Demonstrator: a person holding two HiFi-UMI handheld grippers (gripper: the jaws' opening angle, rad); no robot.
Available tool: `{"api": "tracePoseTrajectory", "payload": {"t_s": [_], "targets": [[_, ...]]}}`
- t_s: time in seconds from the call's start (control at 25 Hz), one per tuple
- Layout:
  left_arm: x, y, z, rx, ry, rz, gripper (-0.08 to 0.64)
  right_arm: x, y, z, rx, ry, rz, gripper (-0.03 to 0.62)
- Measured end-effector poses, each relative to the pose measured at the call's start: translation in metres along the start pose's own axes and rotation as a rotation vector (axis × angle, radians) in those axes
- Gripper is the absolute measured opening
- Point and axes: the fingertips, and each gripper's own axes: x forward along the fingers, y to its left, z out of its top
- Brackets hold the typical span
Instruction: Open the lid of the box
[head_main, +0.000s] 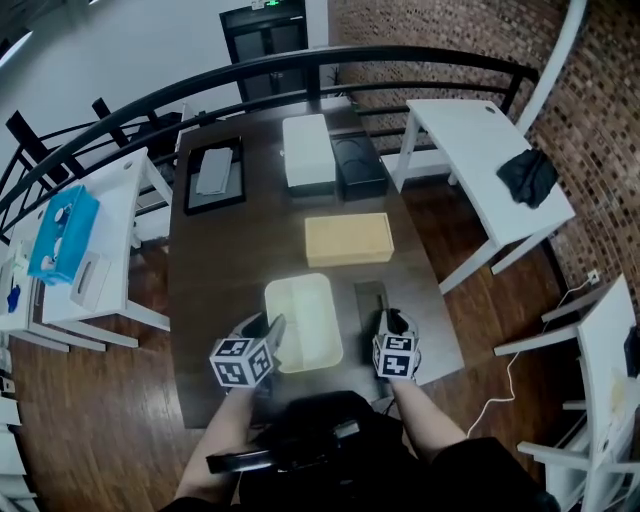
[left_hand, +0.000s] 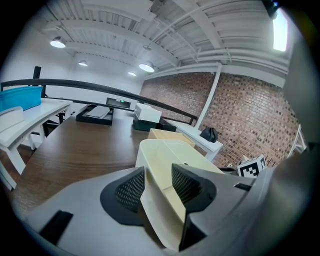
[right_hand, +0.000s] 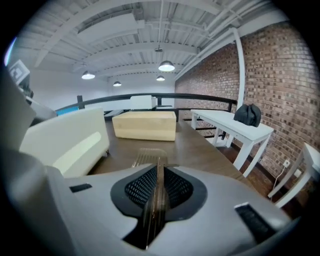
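Both pairs of jaws clamp: left gripper (left_hand: 159, 186) on the cream box (head_main: 300, 322) wall, right gripper (right_hand: 157, 187) on the thin clear lid (head_main: 368, 303) beside the box. Recommend laying it flat.

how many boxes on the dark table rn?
4. Near edge: cream box, left gripper's jaws on its wall; tan box mid-table; white box far end; black box right of it. Not counted: flat tray far left, clear lid in right gripper's jaws.
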Motion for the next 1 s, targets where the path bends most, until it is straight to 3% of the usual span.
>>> {"api": "tracePoseTrajectory", "payload": {"t_s": [0.16,0.4,0.52,0.64,0.8,1.0], "targets": [[-0.005,0.003,0.005,-0.024,-0.072,-0.038,0.123,-0.029,-0.009,0.036,0.103,-0.063,0.02,0.005],[-0.045,0.014,0.055,-0.128,-0.325,-0.111,0.112,-0.077,-0.018,0.114,0.19,-0.26,0.072,0.002],[-0.077,0.027,0.066,-0.188,-0.414,-0.123,0.112,-0.105,-0.018,0.139,0.255,-0.353,0.116,0.002],[-0.104,0.036,0.077,-0.187,-0.477,-0.124,0.094,-0.127,-0.015,0.16,0.263,-0.427,0.146,0.002],[-0.131,0.037,0.087,-0.14,-0.521,-0.121,0.092,-0.148,-0.018,0.165,0.243,-0.479,0.164,0.0],[-0.15,0.035,0.094,-0.151,-0.572,-0.14,0.092,-0.158,-0.026,0.15,0.229,-0.461,0.15,0.0]]}}
